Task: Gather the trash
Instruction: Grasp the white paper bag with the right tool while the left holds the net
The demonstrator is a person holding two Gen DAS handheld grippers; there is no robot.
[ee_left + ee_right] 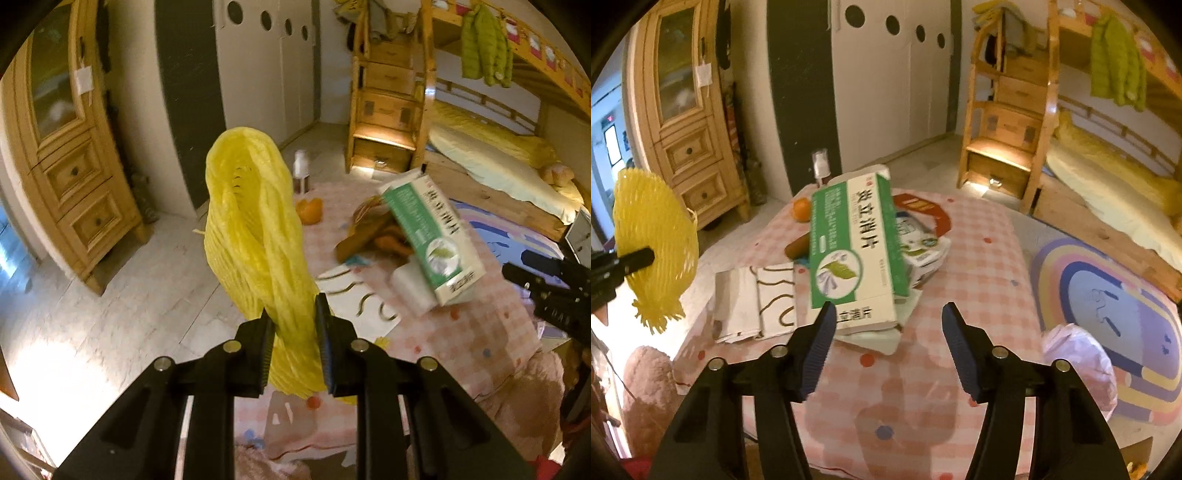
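Two grippers work over the pink checked table (979, 258): the left gripper (293, 343) pinches a yellow foam net (255, 229) rising mid-frame; the right gripper (888, 345) stands apart, unclamped, the green medicine box (855, 251) tilted just above.

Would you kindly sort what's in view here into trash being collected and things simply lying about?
Job:
- yellow foam net, clamped in the left gripper
- green-and-white box, just ahead of the right gripper, whose jaws are apart
- crumpled packets behind the box

Lying about:
- orange
- spray bottle
- folded cloth
- green jacket
- rainbow rug
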